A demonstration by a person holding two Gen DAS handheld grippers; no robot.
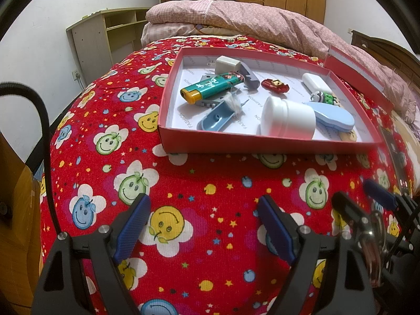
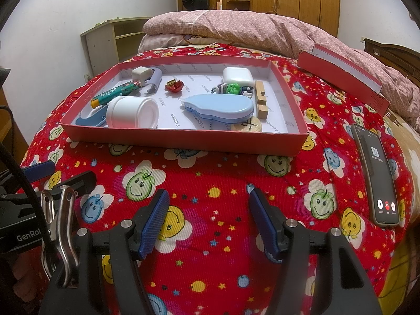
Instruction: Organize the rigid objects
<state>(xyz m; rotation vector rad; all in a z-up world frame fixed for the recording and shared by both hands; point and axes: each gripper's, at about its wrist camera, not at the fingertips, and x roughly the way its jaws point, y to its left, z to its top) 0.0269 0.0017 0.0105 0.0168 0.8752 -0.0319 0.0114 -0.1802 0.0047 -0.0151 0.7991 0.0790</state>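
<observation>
A shallow red box (image 1: 262, 143) (image 2: 183, 139) lies on the red smiley bedspread and holds several small items. Among them are a white jar (image 1: 288, 118) (image 2: 132, 113) on its side, a green lighter (image 1: 210, 88) (image 2: 115, 93), a light blue case (image 1: 332, 116) (image 2: 220, 107), a white case (image 2: 237, 76), a red charm (image 1: 275, 85) (image 2: 173, 85), a green toy (image 2: 232, 88) and wooden blocks (image 2: 261, 99). My left gripper (image 1: 203, 225) hangs open over bare bedspread in front of the box. My right gripper (image 2: 208, 218) is open too, with nothing between its fingers.
The box's red lid (image 1: 357, 74) (image 2: 344, 76) rests against a pink quilt (image 2: 236, 23) behind. A phone (image 2: 378, 173) with a lit screen lies to the right. A shelf unit (image 1: 105, 39) stands by the wall on the left, wardrobes at the back.
</observation>
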